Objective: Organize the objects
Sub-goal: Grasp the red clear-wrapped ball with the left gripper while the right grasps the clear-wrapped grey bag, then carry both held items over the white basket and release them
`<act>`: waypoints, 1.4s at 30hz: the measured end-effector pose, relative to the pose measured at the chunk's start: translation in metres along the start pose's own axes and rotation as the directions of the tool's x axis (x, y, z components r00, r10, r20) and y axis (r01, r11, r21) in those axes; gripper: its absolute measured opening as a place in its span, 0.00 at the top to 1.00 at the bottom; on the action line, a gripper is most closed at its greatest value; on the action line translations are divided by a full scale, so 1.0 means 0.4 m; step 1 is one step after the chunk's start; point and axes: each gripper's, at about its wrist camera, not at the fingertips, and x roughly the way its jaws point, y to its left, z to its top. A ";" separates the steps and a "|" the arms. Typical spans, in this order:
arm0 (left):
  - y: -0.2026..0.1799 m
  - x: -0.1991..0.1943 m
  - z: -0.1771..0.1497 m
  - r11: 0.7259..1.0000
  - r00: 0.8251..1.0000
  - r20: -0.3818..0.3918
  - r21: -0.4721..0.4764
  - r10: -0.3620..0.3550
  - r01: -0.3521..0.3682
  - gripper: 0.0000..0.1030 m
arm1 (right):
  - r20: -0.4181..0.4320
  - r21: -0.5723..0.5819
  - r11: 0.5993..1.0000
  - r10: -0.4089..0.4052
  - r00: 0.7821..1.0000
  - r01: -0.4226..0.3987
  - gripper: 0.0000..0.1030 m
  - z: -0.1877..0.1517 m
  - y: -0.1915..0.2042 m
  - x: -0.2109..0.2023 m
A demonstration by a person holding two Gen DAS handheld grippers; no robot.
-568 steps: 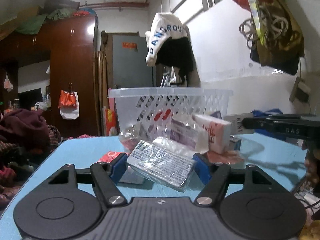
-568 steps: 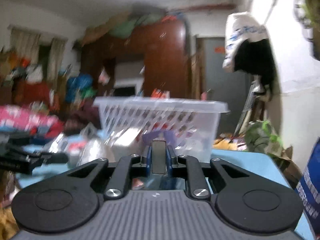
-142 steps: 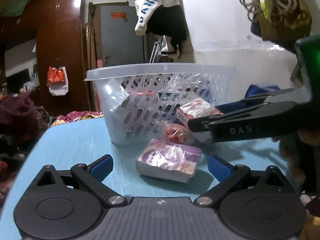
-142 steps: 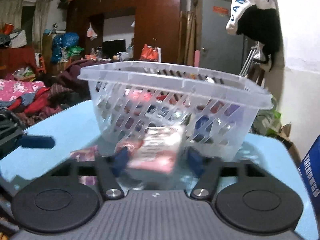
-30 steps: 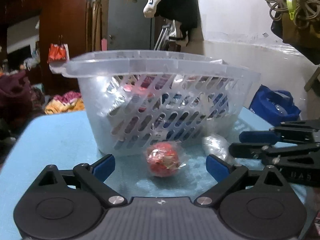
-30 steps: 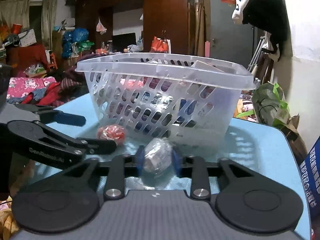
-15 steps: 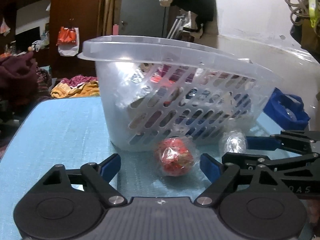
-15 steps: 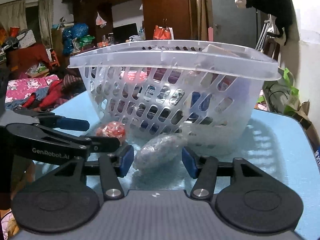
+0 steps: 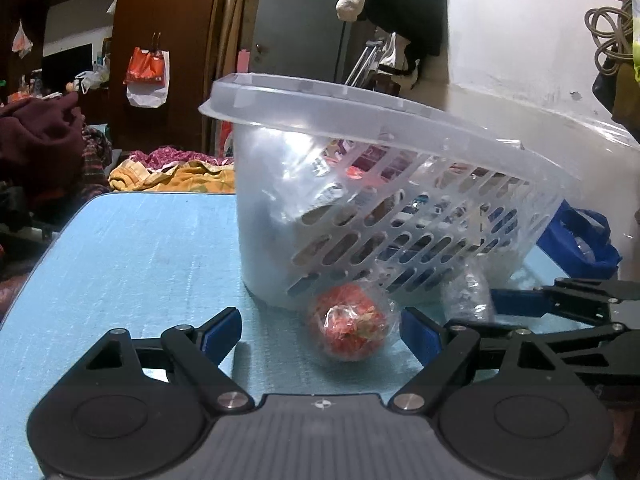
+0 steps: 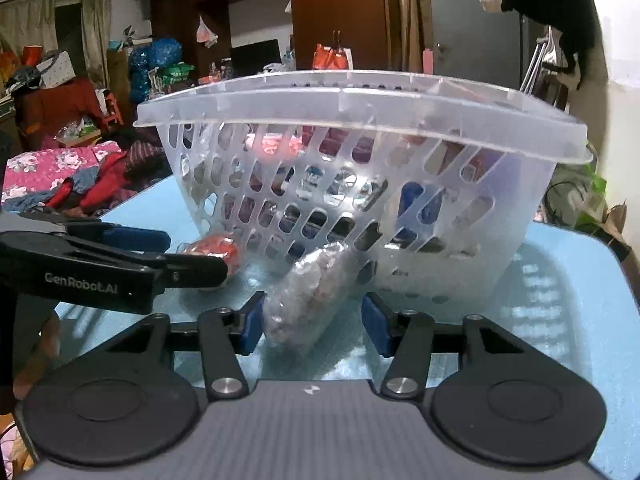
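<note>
A clear slotted plastic basket [image 9: 384, 116] [image 10: 360, 100] with several packets inside stands on the blue table. A red ball wrapped in clear plastic [image 9: 352, 326] [image 10: 214, 250] lies against its base, between the blue pads of my open left gripper [image 9: 320, 334]. A silvery clear-wrapped packet [image 10: 308, 296] [image 9: 466, 294] lies beside it, between the pads of my open right gripper [image 10: 312, 326], touching the left pad. Each gripper shows in the other's view.
The blue table [image 9: 132, 256] runs to a left edge with clothes heaps beyond. A blue bag [image 9: 580, 240] sits at the right by the white wall. A brown wardrobe [image 10: 344, 20] stands behind.
My left gripper has moved in toward the red ball, pads now at its sides. My right gripper, which was shut on the silvery packet a second ago, now stands open around it.
</note>
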 end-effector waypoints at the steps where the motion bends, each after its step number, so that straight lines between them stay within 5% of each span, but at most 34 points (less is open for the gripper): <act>1: 0.001 0.001 0.001 1.000 1.000 -0.002 -0.004 0.002 -0.002 0.14 | 0.000 -0.003 1.000 0.002 1.000 -0.002 0.51 0.002 0.002 0.000; 5: -0.018 0.014 0.004 1.000 1.000 -0.015 0.009 0.000 0.000 0.14 | -0.001 -0.020 1.000 -0.001 1.000 0.001 0.62 -0.005 0.007 -0.013; 12: -0.056 0.039 0.009 0.999 0.999 -0.036 0.040 -0.006 0.007 0.14 | 0.053 -0.015 0.999 -0.046 0.997 0.047 0.63 -0.041 -0.020 -0.091; 16: -0.073 0.039 0.008 0.998 0.999 -0.020 0.063 0.031 -0.029 0.46 | 0.076 0.009 0.997 -0.071 0.995 0.071 0.63 -0.053 -0.044 -0.110; 30: -0.052 -0.063 -0.022 0.990 0.970 0.202 0.059 -0.136 0.127 0.47 | 0.113 0.001 0.984 -0.175 0.978 0.176 0.64 -0.067 -0.033 -0.099; 42: -0.050 -0.078 -0.023 0.985 0.952 0.254 0.063 -0.172 0.162 0.47 | 0.161 0.044 0.984 -0.178 0.971 0.174 0.65 -0.072 -0.047 -0.114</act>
